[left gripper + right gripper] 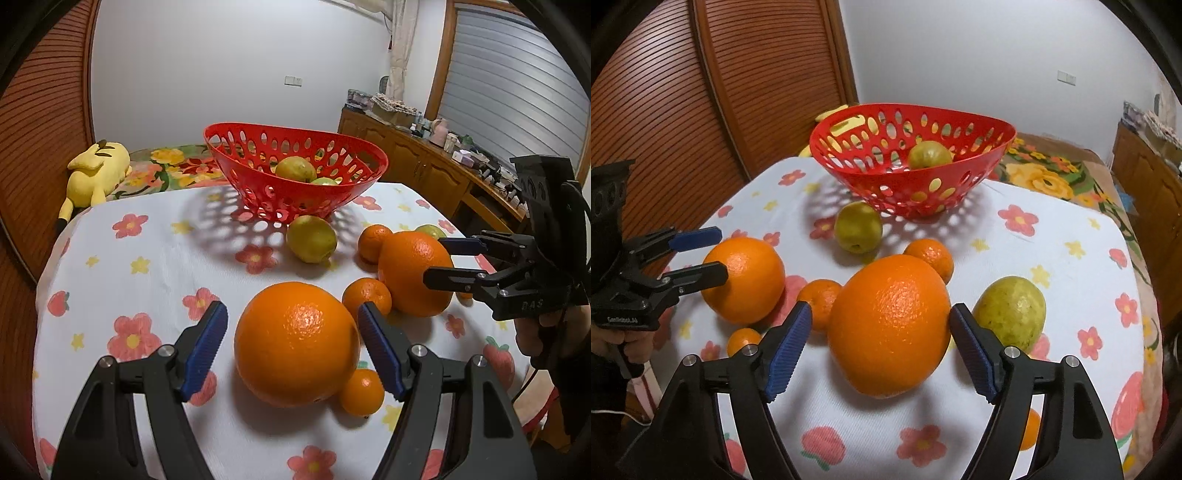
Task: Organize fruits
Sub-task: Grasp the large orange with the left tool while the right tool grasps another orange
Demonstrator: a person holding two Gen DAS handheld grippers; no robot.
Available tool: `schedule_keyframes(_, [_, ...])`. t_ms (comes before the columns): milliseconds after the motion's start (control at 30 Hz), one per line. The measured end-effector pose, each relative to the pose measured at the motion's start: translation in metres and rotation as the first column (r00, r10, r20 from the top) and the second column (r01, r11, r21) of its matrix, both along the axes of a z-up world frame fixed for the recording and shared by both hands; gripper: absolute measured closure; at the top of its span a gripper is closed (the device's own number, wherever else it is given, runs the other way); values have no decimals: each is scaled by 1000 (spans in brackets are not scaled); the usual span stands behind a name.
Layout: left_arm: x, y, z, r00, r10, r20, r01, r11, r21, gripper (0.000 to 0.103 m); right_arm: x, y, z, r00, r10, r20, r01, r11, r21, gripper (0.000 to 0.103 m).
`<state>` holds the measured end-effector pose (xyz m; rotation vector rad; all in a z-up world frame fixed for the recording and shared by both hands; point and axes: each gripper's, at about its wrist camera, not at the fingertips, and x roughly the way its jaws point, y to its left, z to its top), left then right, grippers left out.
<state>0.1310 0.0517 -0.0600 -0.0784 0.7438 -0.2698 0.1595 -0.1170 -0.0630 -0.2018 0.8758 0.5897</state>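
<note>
A red perforated basket stands at the table's far side with green fruits inside. My left gripper is open around a large orange, also seen in the right wrist view; its jaws stand on either side, not pressing. My right gripper is open around a second large orange, seen in the left wrist view. Small oranges and green fruits lie between.
The table has a white flowered cloth. A yellow plush toy lies on a bed behind it. A wooden sideboard with clutter stands at the right, and a slatted wooden door at the left.
</note>
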Motion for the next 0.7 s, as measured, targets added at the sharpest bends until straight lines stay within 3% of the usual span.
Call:
schedule_keyframes(233, [-2,-2,-4,1000,-8,-4,8,1000,-11,29,4,4,-9,1000,-6,-12,6,1000,-23,18])
schedule_keyframes(700, [2,-6,-17,999,-15,-38,15,1000,-4,23,4,4,-22,1000,-26,-14,25,998,-52,22])
